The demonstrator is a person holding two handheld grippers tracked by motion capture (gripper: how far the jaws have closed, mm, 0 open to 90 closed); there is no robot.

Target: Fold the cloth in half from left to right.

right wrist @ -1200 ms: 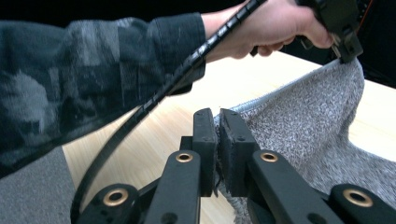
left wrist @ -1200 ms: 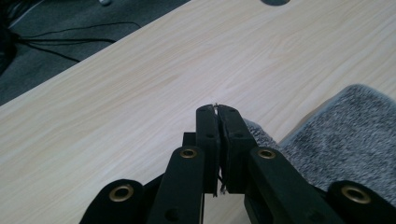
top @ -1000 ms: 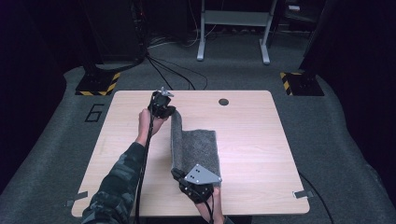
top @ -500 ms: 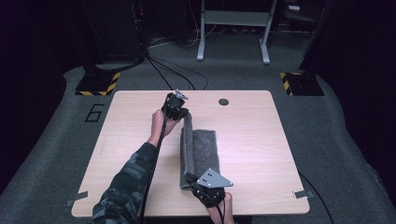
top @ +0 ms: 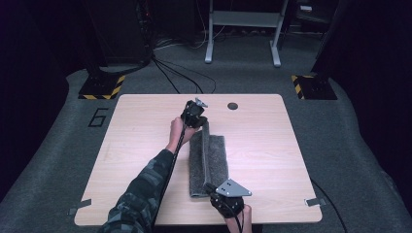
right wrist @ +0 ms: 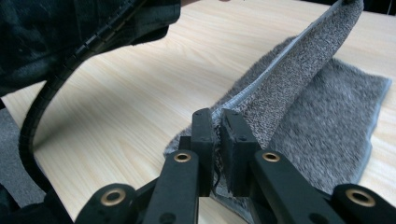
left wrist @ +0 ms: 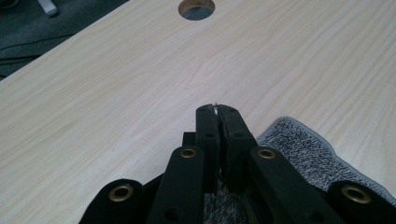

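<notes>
A grey towel (top: 216,158) lies lengthwise in the middle of the wooden table (top: 272,145). One long edge of it is lifted into a ridge between my two grippers. My left gripper (top: 202,122) is at the towel's far end, shut on the far corner of that edge. In the left gripper view its jaws (left wrist: 218,110) are pressed together, with towel (left wrist: 303,149) showing below and beside them. My right gripper (top: 211,187) is at the near end. Its jaws (right wrist: 217,122) pinch the near corner, and the raised flap (right wrist: 299,74) runs away from them over the flat layer.
A round cable hole (top: 232,105) sits in the table's far side, just right of the left gripper. The person's camouflage sleeve (top: 145,189) and the gripper's cable cross the table's near left. Bare wood spreads to both sides of the towel. Tape marks (top: 312,201) flag the front corners.
Both grippers have moved to the right and a little lower, carrying the towel's lifted edge over the flat part.
</notes>
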